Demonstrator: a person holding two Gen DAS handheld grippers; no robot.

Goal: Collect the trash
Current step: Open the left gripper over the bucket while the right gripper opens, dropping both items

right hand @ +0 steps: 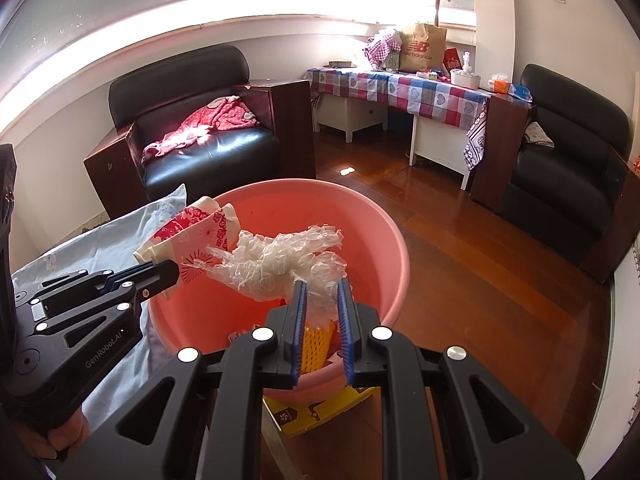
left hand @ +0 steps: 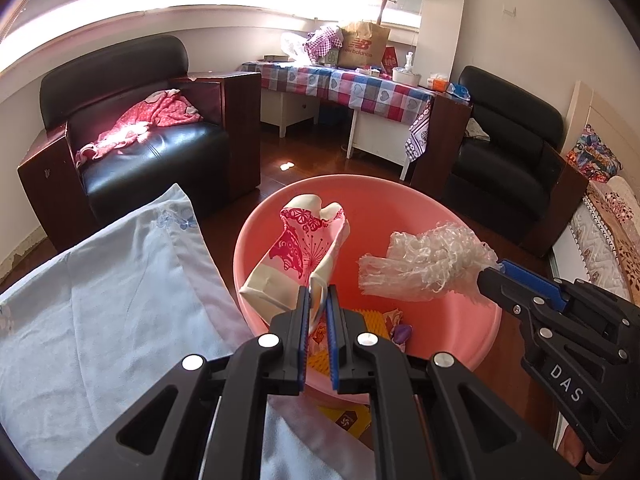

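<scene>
Both claws hang over the pink basin [left hand: 472,344], each pinching a piece of trash. Left gripper [left hand: 319,300] has its blue-padded fingers [left hand: 305,320] pressed together on the lower corner of a crumpled paper wrapper [left hand: 304,248], cream with a red floral print; the wrapper stands up above the near-left part of the basin. Right gripper [right hand: 322,296] has its fingers [right hand: 299,312] closed on a wad of clear crinkled plastic [right hand: 280,260], which spreads out above the middle of the basin, just right of the wrapper and apart from it in the left wrist view.

Inside the basin, on its floor near the near rim, lie a yellow foam net [right hand: 316,344] and other small scraps. A yellow box [right hand: 316,408] shows under the basin's near edge. Light blue cloth [left hand: 100,300] lies directly left of the basin, touching its rim. Beyond the basin stand a black armchair [left hand: 132,128] with a red garment [left hand: 148,120] on it, and a table under a checked cloth [left hand: 352,88].
</scene>
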